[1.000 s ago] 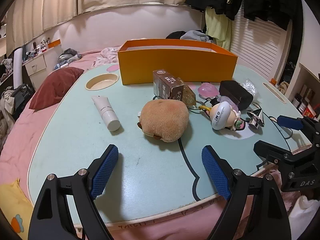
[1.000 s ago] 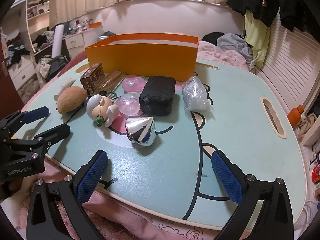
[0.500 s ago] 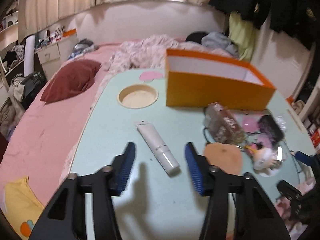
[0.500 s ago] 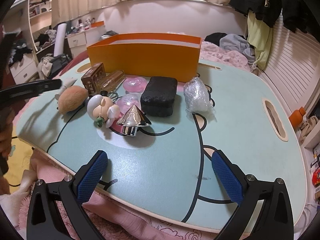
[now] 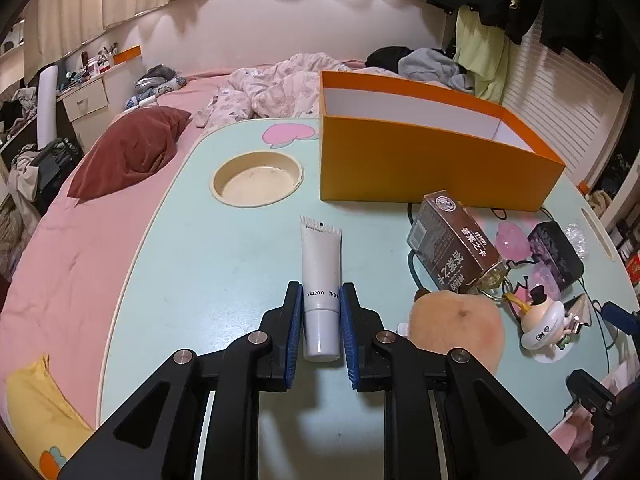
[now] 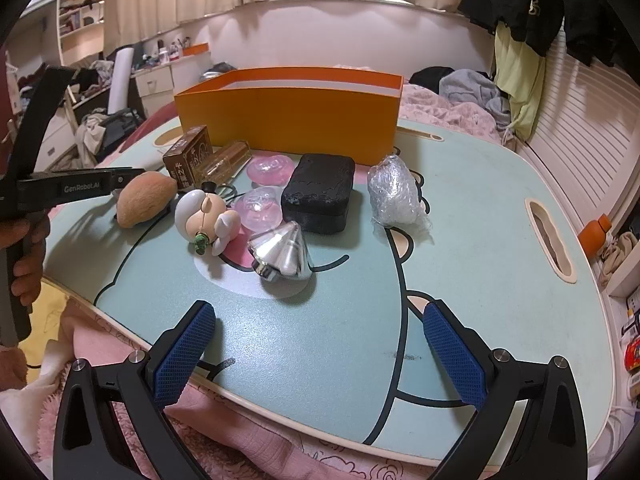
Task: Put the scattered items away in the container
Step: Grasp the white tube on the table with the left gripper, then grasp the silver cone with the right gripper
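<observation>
The left tool [image 5: 320, 322] is closed on the white tube [image 5: 321, 280], which lies on the tabletop [image 5: 224, 280] in front of the orange container [image 5: 420, 160]; the right tool [image 6: 320, 352] stands wide open and empty. The tube looks light, soft and smooth, so it may squash or slip. The grip near the stiffer cap end seems a good place.

Left hand-held gripper [image 5: 320, 320] clamped, right hand-held gripper [image 6: 320, 344] agape

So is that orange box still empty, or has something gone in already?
Empty as far as it shows: the orange box reveals only bare white inner walls, though its floor is hidden. The white tube still lies on the table, pinched in the left claw.
</observation>
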`<state>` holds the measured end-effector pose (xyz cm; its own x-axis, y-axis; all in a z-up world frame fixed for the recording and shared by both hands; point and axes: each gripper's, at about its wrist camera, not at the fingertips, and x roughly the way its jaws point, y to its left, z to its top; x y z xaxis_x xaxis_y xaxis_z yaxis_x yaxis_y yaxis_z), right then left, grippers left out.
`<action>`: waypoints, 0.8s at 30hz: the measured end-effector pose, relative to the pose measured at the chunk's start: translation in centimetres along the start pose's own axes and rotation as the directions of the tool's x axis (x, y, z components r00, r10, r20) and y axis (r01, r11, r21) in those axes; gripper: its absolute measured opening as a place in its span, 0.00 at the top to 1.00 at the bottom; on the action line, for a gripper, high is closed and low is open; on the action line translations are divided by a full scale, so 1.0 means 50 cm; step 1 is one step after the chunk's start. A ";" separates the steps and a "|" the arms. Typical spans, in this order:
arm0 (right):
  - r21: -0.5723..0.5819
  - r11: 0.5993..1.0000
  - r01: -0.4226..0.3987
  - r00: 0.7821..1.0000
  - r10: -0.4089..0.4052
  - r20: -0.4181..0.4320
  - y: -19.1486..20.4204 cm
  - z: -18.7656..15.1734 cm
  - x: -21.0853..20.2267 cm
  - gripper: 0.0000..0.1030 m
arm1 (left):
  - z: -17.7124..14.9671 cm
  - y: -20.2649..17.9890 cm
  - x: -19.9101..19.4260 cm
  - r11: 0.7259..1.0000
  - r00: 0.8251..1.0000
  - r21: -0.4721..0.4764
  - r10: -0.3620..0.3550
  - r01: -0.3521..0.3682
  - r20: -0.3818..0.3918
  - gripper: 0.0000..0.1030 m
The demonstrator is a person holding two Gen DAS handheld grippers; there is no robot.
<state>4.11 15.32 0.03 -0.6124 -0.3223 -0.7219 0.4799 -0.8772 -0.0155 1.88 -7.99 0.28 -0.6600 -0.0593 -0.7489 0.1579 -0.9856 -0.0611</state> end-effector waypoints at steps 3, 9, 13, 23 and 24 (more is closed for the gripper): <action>0.000 1.000 -0.001 1.000 0.001 0.000 -0.001 0.000 0.000 0.00 | -0.005 0.000 -0.003 1.000 1.000 0.001 -0.016 0.016 0.015 0.81; 0.000 1.000 -0.004 1.000 0.004 0.008 -0.002 -0.002 -0.003 0.00 | -0.016 -0.003 -0.040 0.996 0.993 -0.021 -0.079 0.081 0.086 0.81; 0.004 0.999 -0.040 0.999 0.040 0.028 -0.006 -0.007 -0.013 0.01 | -0.015 0.000 -0.077 0.994 0.986 -0.031 -0.103 0.108 0.133 0.81; 0.031 0.994 -0.107 0.992 0.105 0.074 -0.013 0.009 -0.020 0.22 | -0.014 -0.009 -0.136 0.992 0.972 -0.013 -0.122 0.127 0.201 0.81; 0.019 0.996 -0.087 0.993 0.085 0.082 -0.010 0.014 -0.019 0.22 | -0.013 -0.011 -0.138 0.992 0.971 -0.011 -0.124 0.129 0.205 0.81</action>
<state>4.00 15.80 1.21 -0.6186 -0.4236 -0.6618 0.5190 -0.8526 0.0605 6.84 -6.95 5.06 -0.8107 0.0322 -0.5846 0.0794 -0.9832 -0.1643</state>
